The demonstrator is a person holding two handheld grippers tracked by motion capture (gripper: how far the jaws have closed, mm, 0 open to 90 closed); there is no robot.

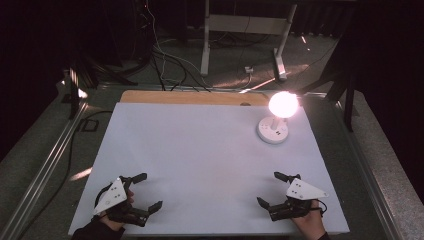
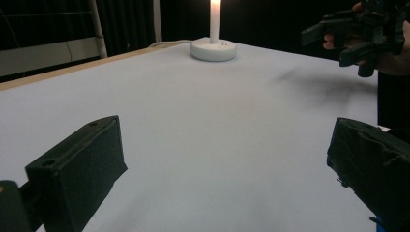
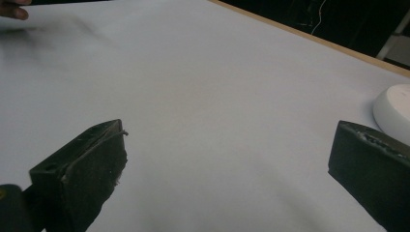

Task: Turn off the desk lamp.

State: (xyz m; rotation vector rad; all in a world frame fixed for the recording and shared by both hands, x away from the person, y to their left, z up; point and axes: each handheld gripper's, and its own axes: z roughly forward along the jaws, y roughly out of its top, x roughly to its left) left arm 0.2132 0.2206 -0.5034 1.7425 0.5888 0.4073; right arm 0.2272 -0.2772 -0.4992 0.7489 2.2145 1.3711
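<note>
High view: both my tongs spread, waiting at the near edge.
My left gripper (image 1: pixel 145 191) and right gripper (image 1: pixel 274 189) hold nothing, seemingly staged for the glowing white round-based lamp (image 1: pixel 274 129) at one o'clock.

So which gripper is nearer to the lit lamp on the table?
Right. The right gripper sits almost straight below the lamp at the near edge; the left gripper is across the table at the near left corner.

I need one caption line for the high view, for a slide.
Two open claws, left and right, rest near a lit lamp.
</note>
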